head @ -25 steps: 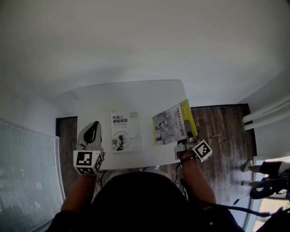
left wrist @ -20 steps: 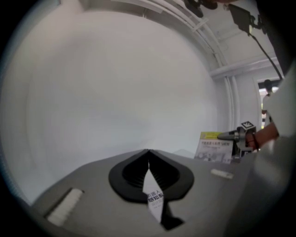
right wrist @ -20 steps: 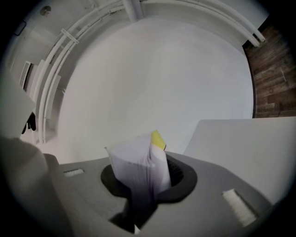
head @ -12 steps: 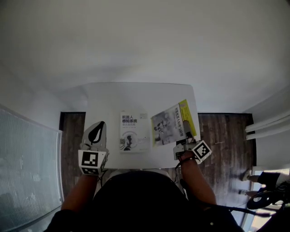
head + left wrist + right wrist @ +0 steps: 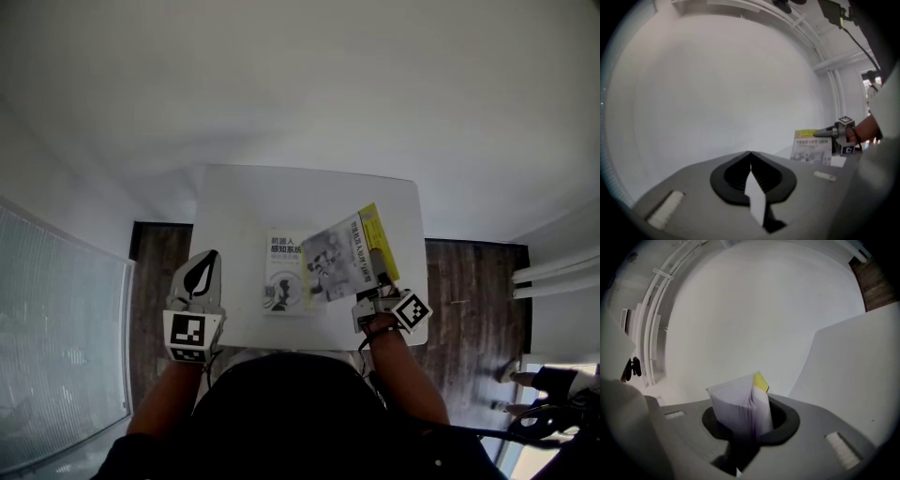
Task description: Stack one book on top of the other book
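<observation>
At frame centre, the right gripper (image 5: pixel 368 300) clamps the yellow-edged book (image 5: pixel 343 262), whose edge overlaps the white book (image 5: pixel 280 282). Lower left, the left gripper (image 5: pixel 201 269) is closed and empty.

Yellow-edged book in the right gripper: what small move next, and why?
Probably shift the right gripper left and square the yellow-edged book it clamps over the white book. It overlaps only that book's right edge, tilted, so releasing now would leave a skewed stack.
</observation>
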Motion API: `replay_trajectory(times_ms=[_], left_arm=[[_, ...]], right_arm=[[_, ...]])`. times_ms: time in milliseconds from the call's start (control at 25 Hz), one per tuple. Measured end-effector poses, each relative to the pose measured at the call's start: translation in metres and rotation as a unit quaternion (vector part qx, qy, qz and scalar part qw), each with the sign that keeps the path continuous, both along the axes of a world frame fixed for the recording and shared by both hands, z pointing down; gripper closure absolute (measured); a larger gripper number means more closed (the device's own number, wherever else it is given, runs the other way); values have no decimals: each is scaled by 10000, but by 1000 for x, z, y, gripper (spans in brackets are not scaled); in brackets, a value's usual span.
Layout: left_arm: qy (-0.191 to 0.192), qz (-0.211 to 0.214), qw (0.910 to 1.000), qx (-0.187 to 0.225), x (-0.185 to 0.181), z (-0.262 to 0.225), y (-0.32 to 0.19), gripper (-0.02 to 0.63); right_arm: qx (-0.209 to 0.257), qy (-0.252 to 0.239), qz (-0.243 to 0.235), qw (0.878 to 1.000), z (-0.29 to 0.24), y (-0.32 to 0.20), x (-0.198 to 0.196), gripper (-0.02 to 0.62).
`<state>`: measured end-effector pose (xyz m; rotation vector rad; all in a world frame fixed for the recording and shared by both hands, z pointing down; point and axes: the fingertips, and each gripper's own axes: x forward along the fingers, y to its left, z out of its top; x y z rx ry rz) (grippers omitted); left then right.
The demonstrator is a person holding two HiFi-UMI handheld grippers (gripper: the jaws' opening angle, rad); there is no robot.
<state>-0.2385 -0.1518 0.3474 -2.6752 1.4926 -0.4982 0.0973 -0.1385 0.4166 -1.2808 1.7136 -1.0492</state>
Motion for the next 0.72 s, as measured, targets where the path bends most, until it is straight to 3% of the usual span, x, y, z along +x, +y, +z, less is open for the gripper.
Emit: replay_trajectory(times_ms=[120,720], left_arm=[[21,-29,10000,-36,-23,5,-5,621],[-29,-136,9997,-176,-3,-7,3,621]], right_arm=[[38,33,-96,9999,-1,-7,-26,508],[186,-223,-512,9983,-19,-9,-30,508]])
